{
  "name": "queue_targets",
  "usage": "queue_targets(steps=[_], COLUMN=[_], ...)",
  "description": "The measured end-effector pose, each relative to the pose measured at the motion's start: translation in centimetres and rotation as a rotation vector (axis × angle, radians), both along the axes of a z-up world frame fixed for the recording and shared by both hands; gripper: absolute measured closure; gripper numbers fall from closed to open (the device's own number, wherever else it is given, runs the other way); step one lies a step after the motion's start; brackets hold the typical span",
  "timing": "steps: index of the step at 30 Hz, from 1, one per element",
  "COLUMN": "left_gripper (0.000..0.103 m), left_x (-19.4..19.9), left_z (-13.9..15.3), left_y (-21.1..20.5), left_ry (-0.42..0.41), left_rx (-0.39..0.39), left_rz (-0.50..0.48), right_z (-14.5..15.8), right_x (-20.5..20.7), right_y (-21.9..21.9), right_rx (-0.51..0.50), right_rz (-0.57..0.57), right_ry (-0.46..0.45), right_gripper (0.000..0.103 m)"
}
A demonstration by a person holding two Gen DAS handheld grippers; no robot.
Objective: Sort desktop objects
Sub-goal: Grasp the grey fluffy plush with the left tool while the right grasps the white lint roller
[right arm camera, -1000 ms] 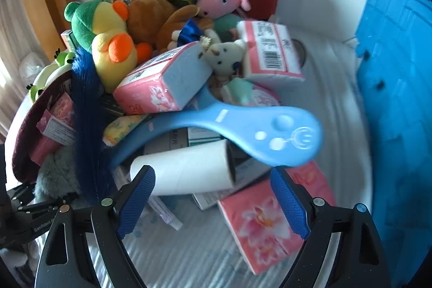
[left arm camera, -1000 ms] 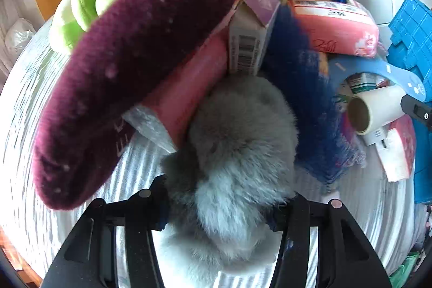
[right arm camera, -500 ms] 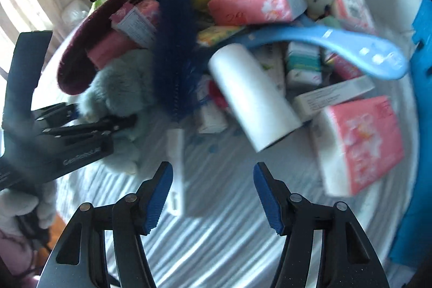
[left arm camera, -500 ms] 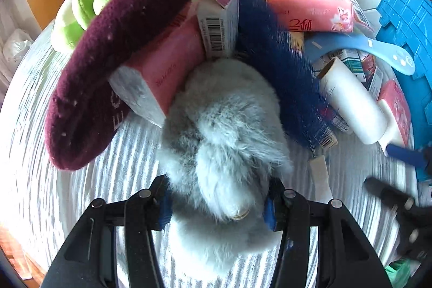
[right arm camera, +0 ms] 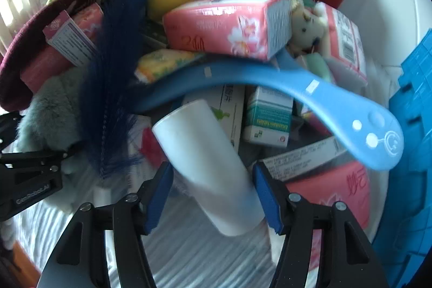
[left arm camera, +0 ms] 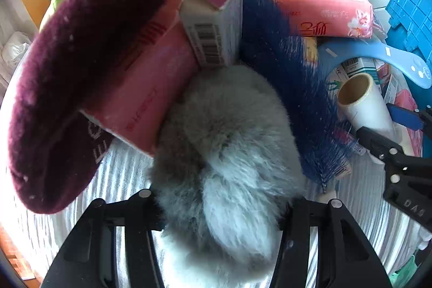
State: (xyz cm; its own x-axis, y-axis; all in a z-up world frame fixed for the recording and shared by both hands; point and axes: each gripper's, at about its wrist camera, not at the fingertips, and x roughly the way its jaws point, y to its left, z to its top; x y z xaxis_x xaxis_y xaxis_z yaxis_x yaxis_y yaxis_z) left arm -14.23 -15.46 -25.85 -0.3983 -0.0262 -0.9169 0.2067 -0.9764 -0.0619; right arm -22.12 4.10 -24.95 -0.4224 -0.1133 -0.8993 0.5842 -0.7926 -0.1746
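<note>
Maroon felt dominates your left view: the beret [left arm camera: 81, 66] leans over a pink tissue pack [left arm camera: 151, 88] and a small barcoded carton [left arm camera: 216, 26], and none of that heap has shifted much over the last second. What has changed is lower and to the right. Your right gripper [right arm camera: 213, 196] has swung down and across the pile, from hovering above the white paper roll [right arm camera: 208, 166] to straddling it, and its jaws have just been closing with the roll between the blue pads [right arm camera: 159, 196]. A sliver of gap seems to remain on each side, so you look poised rather than clamped; I judge the roll is your next item to sort, once the pads bite. It lies on the striped cloth [right arm camera: 189, 255], its far end tucked under the blue plastic hanger [right arm camera: 337, 109], so expect that to drag as you lift.

Your left gripper [left arm camera: 221, 209] pinches the grey furry plush [left arm camera: 224, 153], fur bulging past both fingers; its jaws have just closed a touch tighter. The plush sits against the navy feather brush [left arm camera: 286, 82], at the heap's near edge.
</note>
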Motion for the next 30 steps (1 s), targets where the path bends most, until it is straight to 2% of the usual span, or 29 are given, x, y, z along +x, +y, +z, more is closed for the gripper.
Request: queue_targets(steps=[5, 10, 12, 13, 14, 15, 19, 22, 25, 27, 30], left_gripper=[0.059, 0.059, 0.059, 0.059, 0.059, 0.059, 0.059, 0.059, 0.059, 0.059, 0.059], left_x=[2.5, 6.3, 6.5, 3.8, 4.1, 1.5, 0.5, 0.8, 0.9, 0.8, 1.1], left_z=[2.9, 7.5, 9.9, 10.1, 11.1, 11.4, 13.2, 13.5, 11.2, 9.0, 6.3], left_y=[-0.3, 1.2, 3.2, 4.8, 4.9, 5.4, 6.6, 6.2, 5.9, 5.8, 6.1], left_ry=[0.069, 0.176, 0.223, 0.245, 0.269, 0.286, 0.323, 0.299, 0.247, 0.205, 0.143], left_rx=[0.029, 0.014, 0.002, -0.006, -0.016, -0.026, -0.044, -0.035, -0.016, -0.013, -0.003], left_rz=[0.008, -0.006, -0.008, -0.008, -0.008, -0.010, -0.007, -0.001, 0.005, 0.003, -0.007], right_z=[0.8, 3.0, 4.3, 4.9, 5.8, 6.1, 8.4, 7.8, 5.7, 3.7, 1.2], right_x=[1.3, 3.4, 4.1, 4.3, 4.7, 4.7, 4.1, 3.6, 4.6, 5.4, 5.9], right_y=[0.9, 2.5, 3.0, 3.2, 3.6, 3.8, 4.4, 5.6, 6.3, 6.4, 5.8], right_rx=[-0.067, -0.174, -0.209, -0.226, -0.252, -0.267, -0.289, -0.291, -0.268, -0.235, -0.200], right_rz=[-0.017, -0.032, -0.031, -0.031, -0.030, -0.030, -0.048, -0.082, -0.087, -0.085, -0.077], right_ry=[-0.026, -0.021, -0.002, 0.008, 0.022, 0.031, 0.053, -0.003, -0.077, -0.128, -0.175], right_gripper=[0.054, 0.058, 0.063, 0.066, 0.080, 0.102, 0.102, 0.099, 0.090, 0.065, 0.061])
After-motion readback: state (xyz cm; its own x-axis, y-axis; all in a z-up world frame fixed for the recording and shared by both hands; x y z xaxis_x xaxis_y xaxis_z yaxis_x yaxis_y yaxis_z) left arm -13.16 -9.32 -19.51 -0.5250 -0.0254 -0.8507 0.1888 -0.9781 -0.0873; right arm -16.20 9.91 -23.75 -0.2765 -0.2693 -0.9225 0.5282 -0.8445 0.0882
